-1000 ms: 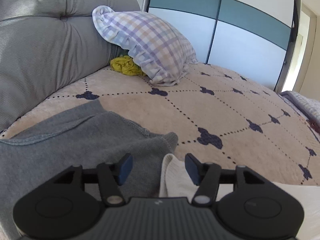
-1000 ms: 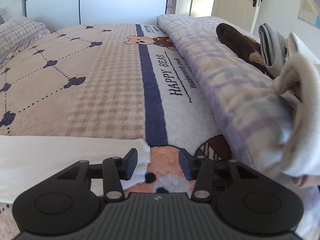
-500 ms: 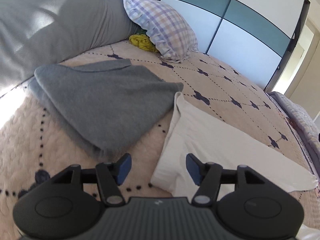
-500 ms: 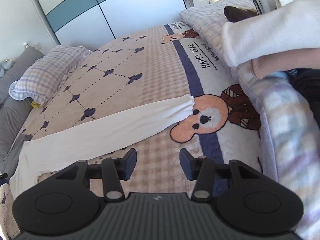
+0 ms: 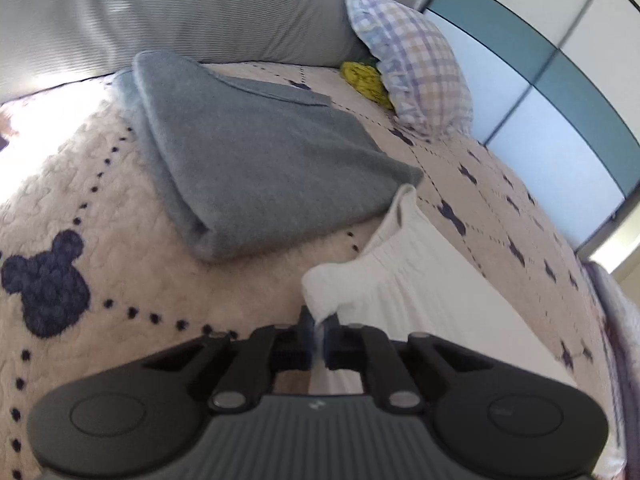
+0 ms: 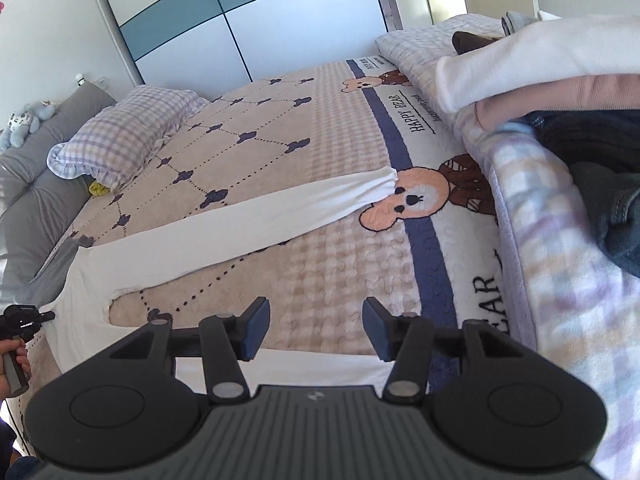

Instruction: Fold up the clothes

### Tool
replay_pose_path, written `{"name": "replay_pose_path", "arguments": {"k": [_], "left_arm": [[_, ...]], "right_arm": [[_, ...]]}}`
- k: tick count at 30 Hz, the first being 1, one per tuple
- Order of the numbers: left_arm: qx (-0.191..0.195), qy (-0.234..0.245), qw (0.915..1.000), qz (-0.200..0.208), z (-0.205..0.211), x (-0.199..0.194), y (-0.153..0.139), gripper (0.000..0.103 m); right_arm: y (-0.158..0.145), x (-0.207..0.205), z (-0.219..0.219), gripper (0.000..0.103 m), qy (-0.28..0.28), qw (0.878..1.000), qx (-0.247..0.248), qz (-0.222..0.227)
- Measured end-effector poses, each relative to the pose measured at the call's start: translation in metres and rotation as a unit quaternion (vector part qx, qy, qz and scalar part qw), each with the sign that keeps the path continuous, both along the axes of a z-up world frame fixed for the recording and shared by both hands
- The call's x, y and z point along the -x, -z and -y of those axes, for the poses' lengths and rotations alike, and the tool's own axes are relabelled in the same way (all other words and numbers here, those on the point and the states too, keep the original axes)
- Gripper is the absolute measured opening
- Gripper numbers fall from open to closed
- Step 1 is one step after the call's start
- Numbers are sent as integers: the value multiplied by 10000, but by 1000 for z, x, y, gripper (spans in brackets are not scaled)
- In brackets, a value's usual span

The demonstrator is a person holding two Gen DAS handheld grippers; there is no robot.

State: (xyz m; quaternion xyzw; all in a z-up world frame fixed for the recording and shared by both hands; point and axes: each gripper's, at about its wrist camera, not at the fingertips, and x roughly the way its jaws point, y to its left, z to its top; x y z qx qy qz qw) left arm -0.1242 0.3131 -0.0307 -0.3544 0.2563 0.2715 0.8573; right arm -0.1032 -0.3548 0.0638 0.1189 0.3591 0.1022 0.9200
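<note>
One pair of white trousers (image 6: 256,220) lies spread across my bed, its waistband end toward the headboard side and one long leg stretching out over the quilt to a gathered cuff that stops just at the cartoon bear's face. My left gripper (image 5: 319,330) has its jaws pressed together on a corner of that waistband, a small peak of white cloth pinched between the blue pads and lifted slightly off the cover. My right gripper (image 6: 316,326) hangs above the nearer strip of white fabric with its jaws apart and opening wider, nothing between them but the view of the bedspread (image 6: 340,248) below. Just beside the waistband, touching or nearly touching its far corner, sits a folded grey garment (image 5: 256,160), thick and squared off. Beyond it a checked pillow (image 5: 412,60) leans against the grey padded headboard (image 5: 180,12), with a crumpled yellow cloth (image 5: 366,82) tucked under the pillow's lower edge. In the right wrist view my left hand (image 6: 14,364) shows at the far left edge, wrapped around its gripper's handle. Along the right side of the bed runs a rolled lilac plaid blanket (image 6: 560,280), and on it a heap of unfolded clothes (image 6: 580,80), white, pink and dark. Sliding wardrobe doors (image 6: 248,12) in teal and pale panels close off the far wall.
</note>
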Motion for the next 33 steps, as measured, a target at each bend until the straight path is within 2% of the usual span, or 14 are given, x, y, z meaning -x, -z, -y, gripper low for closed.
{"name": "replay_pose_path", "arguments": {"k": [3,9,17,20,22,29,33], "left_arm": [[-325,-233,9992,-34,-5,19,-6,4],[-227,-27,9996,-180,-12,26,0,6],[-592,-17,9981,-158,-12,39,-12,9],[-713,341,9967,-174,-6,41,-18,17],[-884,407,9948,-312,-4,44,-23,33],[-1276,662,9892,-291,-9,43,-42,36],[-1012,566,9932,-55,-17,45,-47,37]], "right_arm": [[-3,10,1,55,-4,9999,-55,135],[14,11,-1,55,85,9998,-179,-41],[24,16,-12,55,-29,10000,-14,-78],[27,16,-10,55,18,9999,-69,-103],[28,15,-10,55,38,9999,-102,-111],[31,18,-15,55,-24,9999,-116,-95],[33,20,-14,55,-4,9998,-139,-110]]}}
